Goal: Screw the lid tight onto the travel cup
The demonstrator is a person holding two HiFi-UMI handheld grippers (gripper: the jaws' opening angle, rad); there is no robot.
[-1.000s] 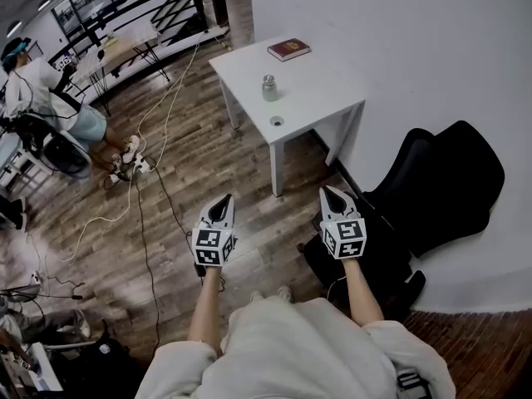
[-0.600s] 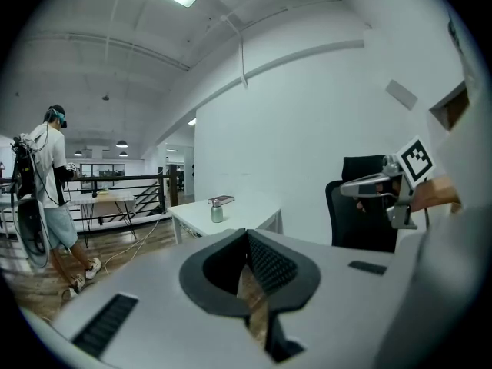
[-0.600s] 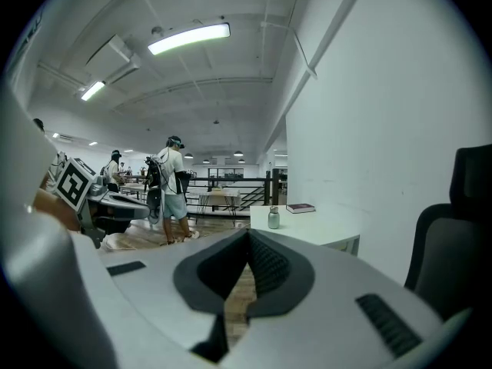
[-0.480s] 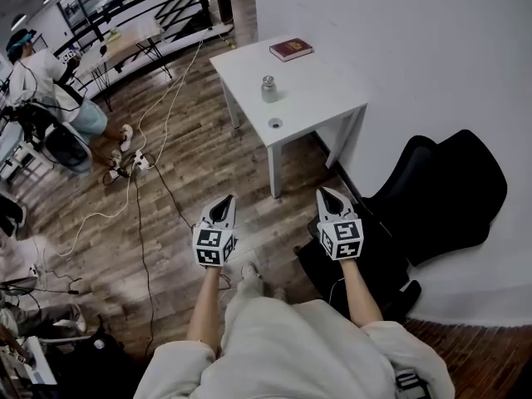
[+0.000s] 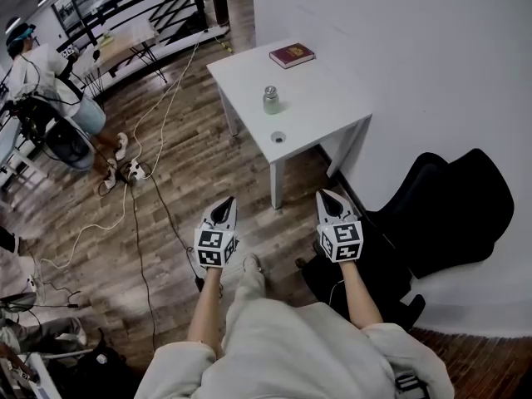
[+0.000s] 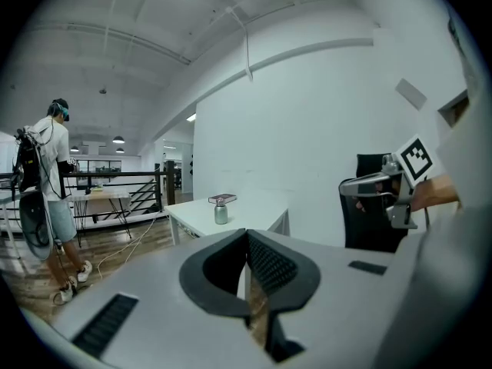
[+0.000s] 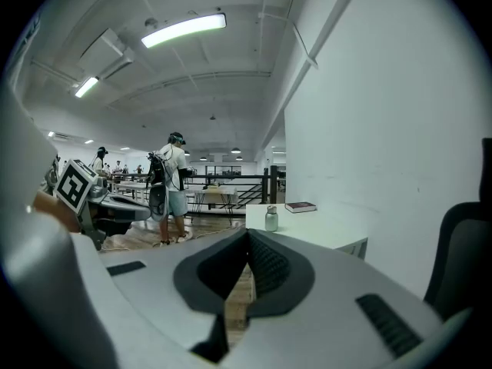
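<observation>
Left tool (image 5: 226,199) and right tool (image 5: 324,194) are held side by side, low over the wooden floor (image 5: 191,156), tips pointed at the far side of the scene. Both are well short of the bench (image 5: 324,90).

Left tool: jaws are pressed together, nothing is caught between them. Right tool: same, jaws are closed tip to tip and nothing is held. Forearms are seen behind each marker cube, and a light-coloured garment fills the near edge of the head view.

Travel cup (image 5: 271,100) is stood upright on the white bench, roughly mid-top, towards its left edge. It is metallic, with a narrower top section. Flat round lid (image 5: 278,137) is laid on the bench nearer than the cup, close to the near left corner, clearly apart from the cup. Neither is touched by a tool.

Red book (image 5: 291,54) is laid flat at the far end of the bench, well apart from the cup.

The bench is set against the white wall (image 5: 399,40) on the right. Black chair (image 5: 449,198) is seen to the right of the right tool, close to the wall. Cables (image 5: 137,189) are run across the floor on the left. A second person (image 5: 41,81) is stood at the far left, beside another table (image 5: 125,40) and a dark railing (image 5: 166,7).
</observation>
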